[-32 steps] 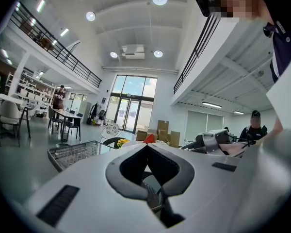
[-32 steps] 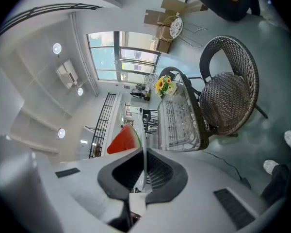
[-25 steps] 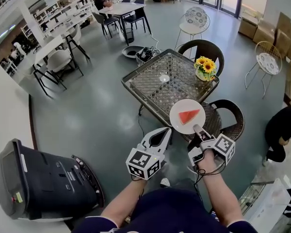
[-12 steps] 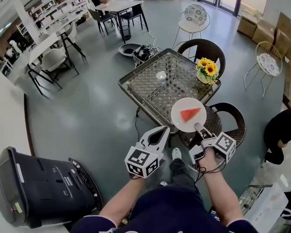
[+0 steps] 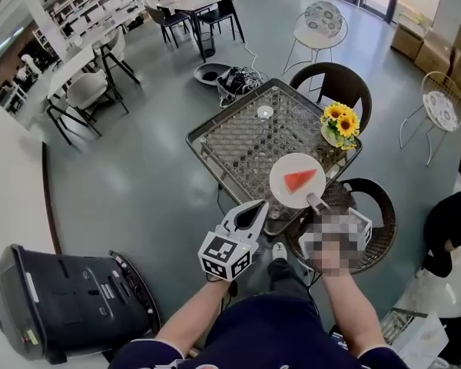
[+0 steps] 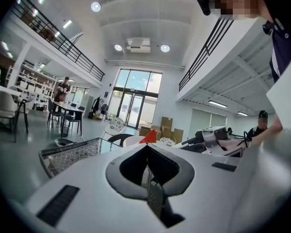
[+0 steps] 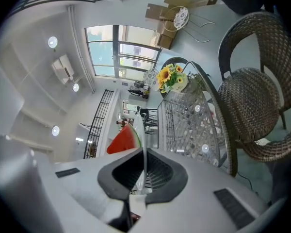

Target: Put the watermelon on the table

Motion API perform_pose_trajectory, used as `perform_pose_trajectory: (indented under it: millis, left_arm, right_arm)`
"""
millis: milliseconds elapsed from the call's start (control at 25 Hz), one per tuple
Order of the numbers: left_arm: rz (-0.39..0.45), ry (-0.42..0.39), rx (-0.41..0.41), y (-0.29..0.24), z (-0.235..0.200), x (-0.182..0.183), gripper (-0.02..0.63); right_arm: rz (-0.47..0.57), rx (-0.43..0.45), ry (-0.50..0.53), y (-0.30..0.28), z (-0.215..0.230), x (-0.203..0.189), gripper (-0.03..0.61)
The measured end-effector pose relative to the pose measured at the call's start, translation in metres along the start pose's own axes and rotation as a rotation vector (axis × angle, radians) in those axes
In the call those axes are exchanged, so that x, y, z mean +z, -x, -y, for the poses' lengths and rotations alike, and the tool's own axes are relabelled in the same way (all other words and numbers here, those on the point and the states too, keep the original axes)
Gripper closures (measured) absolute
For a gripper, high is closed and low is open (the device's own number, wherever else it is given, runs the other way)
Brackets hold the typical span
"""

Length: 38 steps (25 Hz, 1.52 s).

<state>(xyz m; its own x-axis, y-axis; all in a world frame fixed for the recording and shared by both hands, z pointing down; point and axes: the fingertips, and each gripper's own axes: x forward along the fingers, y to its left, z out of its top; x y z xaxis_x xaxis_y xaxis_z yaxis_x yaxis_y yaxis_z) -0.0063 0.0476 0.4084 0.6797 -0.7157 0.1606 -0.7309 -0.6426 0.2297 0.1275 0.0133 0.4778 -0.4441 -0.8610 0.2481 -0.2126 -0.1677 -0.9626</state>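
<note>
A red watermelon wedge lies on a round white plate. My right gripper is shut on the plate's near rim and holds it level above the near corner of the mesh-topped table. In the right gripper view the plate rim runs edge-on between the jaws, with the wedge to its left. My left gripper floats left of the plate, shut and empty. The left gripper view shows its tips touching, and the wedge's tip just beyond them.
A vase of sunflowers and a small glass stand on the table. Wicker chairs sit at its near right and far side. A large black machine stands at lower left. A person in black crouches at right.
The person has stepped toward the table. Both grippers and the plate have moved forward together, and the plate now hangs over the table's near corner.
</note>
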Motion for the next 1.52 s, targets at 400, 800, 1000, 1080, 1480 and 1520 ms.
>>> perform_pose_trajectory:
  millis: [400,800,1000,1080,1480,1520]
  left_arm:
    - [-0.029,0.017,0.025,-0.094,-0.04,0.008,0.609]
    - [-0.069,0.012,0.046,-0.152,-0.078,0.011,0.609]
    - [-0.088,0.021,0.045,-0.163,-0.101,0.005,0.609]
    - [-0.095,0.025,0.034,-0.167,-0.111,0.001,0.609]
    - [-0.14,0.062,-0.069,-0.184,-0.154,-0.017,0.609]
    - [-0.147,0.059,-0.072,-0.185,-0.16,-0.018,0.609]
  right_arm:
    - [-0.095,-0.03,-0.001,-0.079,0.01,0.064,0.569]
    - [-0.148,-0.05,-0.011,-0.144,0.028,0.1,0.569]
    - [-0.138,-0.067,-0.009,-0.168,0.038,0.105,0.569]
    - [-0.122,-0.068,-0.018,-0.178,0.04,0.104,0.569]
    - [-0.026,-0.106,-0.038,-0.215,0.045,0.088,0.569]
    - [-0.027,-0.119,-0.033,-0.22,0.048,0.085,0.569]
